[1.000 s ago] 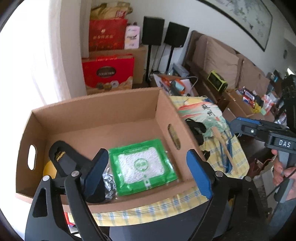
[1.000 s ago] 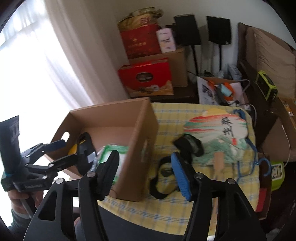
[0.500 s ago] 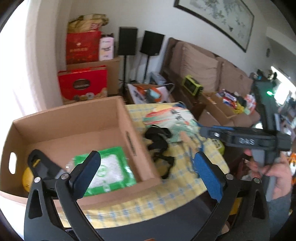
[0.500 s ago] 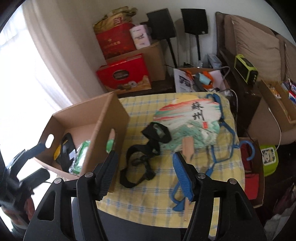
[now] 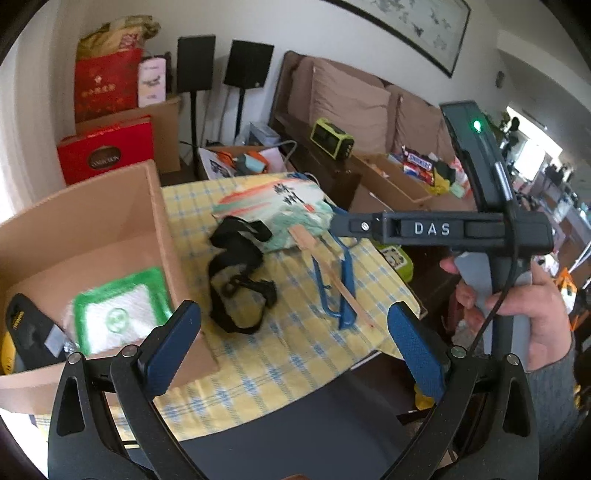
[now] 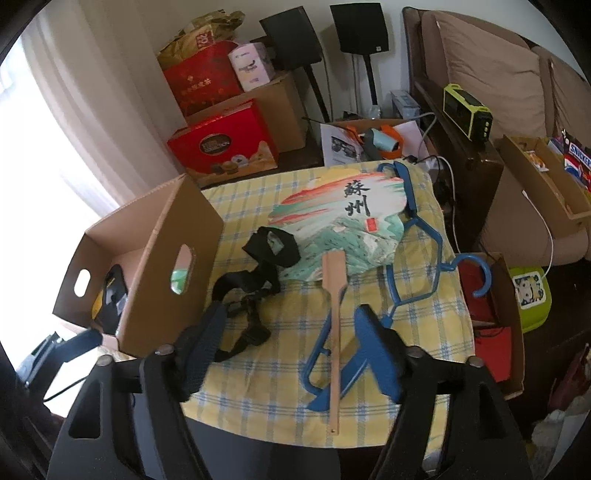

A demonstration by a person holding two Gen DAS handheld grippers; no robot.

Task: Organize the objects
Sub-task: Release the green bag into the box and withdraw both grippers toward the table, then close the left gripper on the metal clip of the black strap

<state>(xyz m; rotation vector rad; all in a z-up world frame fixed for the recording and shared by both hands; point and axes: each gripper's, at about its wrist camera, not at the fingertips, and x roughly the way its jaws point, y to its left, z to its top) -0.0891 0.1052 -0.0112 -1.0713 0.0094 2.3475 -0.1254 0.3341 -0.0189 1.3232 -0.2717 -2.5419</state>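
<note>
A cardboard box stands on the left of the yellow checked table. It holds a green packet and a black and yellow item. On the cloth lie a black strap, a painted hand fan with a wooden handle, and a blue hanger. My left gripper is open and empty above the table's front edge. My right gripper is open and empty, low over the strap end and fan handle.
Red gift boxes, cartons and two black speakers stand behind the table. A brown sofa and a green radio are at the right. An open carton with red items sits beside the table's right edge.
Both grippers have swung right, away from the box and over the table. The left gripper, which was above the box contents, now faces the strap and fan. Both stay open.
</note>
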